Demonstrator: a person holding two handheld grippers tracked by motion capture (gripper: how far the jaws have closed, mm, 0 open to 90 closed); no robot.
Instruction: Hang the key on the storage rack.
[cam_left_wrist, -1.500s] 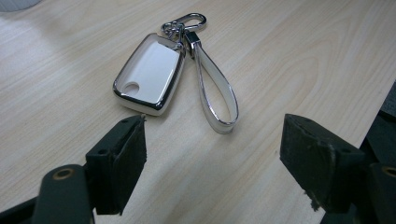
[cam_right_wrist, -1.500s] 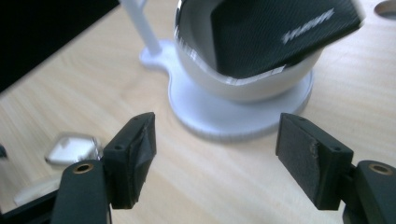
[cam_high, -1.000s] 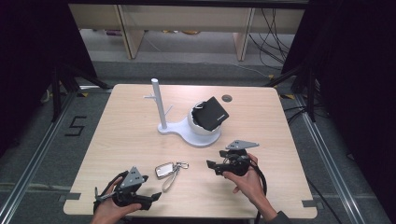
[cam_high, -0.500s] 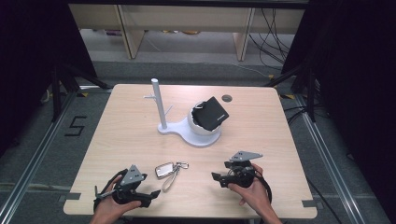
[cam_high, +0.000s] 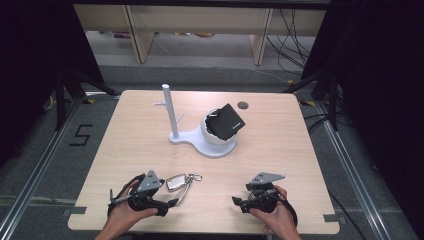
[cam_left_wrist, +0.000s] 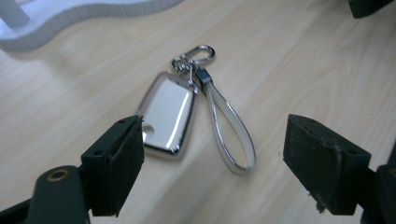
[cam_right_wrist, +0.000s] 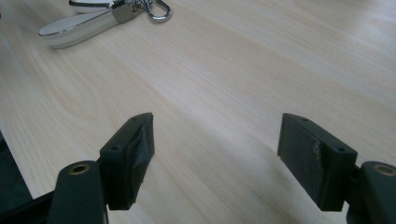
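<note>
One key fob (cam_high: 176, 182) with a pale strap loop (cam_left_wrist: 232, 135) and a metal clip (cam_left_wrist: 194, 56) is seen lying flat on the counter (cam_high: 280, 145), near its front edge and left of the middle. The left hand-held gripper (cam_high: 167, 202) is held just beside the fob on the left, low over the wood; in the left gripper view its jaws are spread wide, with the fob and strap lying ahead between them and nothing pressed by the pads, so it is released. The right hand-held gripper (cam_high: 239, 202) is held near the front edge toward the right, well apart from the fob, its jaws likewise spread and empty over bare wood. The step in hand is judged to be the approach to picking up the fob with the left hand-held gripper. The next move would call for the jaws to be brought forward around the fob or its strap and closed, with care that the thin, shiny body is not slid away. Farther back, near the middle of the counter, one white stand (cam_high: 197, 140) with one upright post (cam_high: 169, 110) is set, and one black wallet-like case (cam_high: 226, 121) is rested on its round part. Two hand-held grippers are counted.
</note>
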